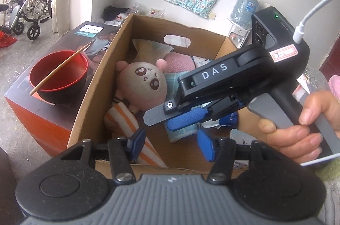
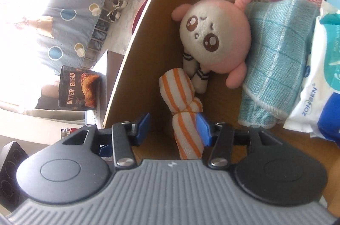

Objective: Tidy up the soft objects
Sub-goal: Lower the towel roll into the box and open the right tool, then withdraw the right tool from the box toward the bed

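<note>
Two blue-padded grippers hang over an open cardboard box: the right gripper, jaws parted, has the knotted orange-and-white striped cloth against one pad; the left gripper gapes empty above it. Beyond lie a pink-and-cream plush toy and a folded teal checked cloth.

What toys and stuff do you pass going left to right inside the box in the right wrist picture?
Striped orange cloth → pink plush toy → blue checked towel → white tissue pack.
</note>
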Demonstrator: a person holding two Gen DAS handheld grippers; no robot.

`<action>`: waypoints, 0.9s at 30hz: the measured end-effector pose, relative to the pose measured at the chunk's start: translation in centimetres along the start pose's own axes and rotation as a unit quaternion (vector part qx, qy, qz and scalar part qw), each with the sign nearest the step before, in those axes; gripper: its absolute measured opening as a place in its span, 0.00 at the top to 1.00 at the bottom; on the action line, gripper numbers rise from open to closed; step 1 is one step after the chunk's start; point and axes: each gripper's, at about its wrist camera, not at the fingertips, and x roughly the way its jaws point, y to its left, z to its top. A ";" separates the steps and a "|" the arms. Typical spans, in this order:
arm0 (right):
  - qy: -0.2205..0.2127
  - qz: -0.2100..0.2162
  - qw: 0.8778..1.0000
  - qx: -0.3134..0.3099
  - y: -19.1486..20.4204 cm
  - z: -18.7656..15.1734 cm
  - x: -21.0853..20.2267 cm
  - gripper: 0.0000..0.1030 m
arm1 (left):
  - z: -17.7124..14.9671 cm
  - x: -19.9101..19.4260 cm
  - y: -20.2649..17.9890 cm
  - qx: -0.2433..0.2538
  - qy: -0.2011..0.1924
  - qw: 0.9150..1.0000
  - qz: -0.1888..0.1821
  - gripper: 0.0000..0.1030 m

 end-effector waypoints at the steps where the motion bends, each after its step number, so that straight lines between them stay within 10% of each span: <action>1: -0.014 -0.001 1.000 0.000 -0.1 -0.3 -1.0 0.51 | 0.0 -0.2 -0.3 0.004 -0.007 1.000 -0.002 0.39; 18: -0.281 -0.055 0.958 0.025 -6.4 -14.8 -21.4 0.48 | 3.6 0.0 -10.8 0.105 -0.020 0.992 -0.072 0.19; 27: -0.410 -0.263 0.873 0.037 -11.2 -23.1 -30.2 0.31 | 10.3 4.7 -19.3 0.157 0.009 0.985 -0.074 0.17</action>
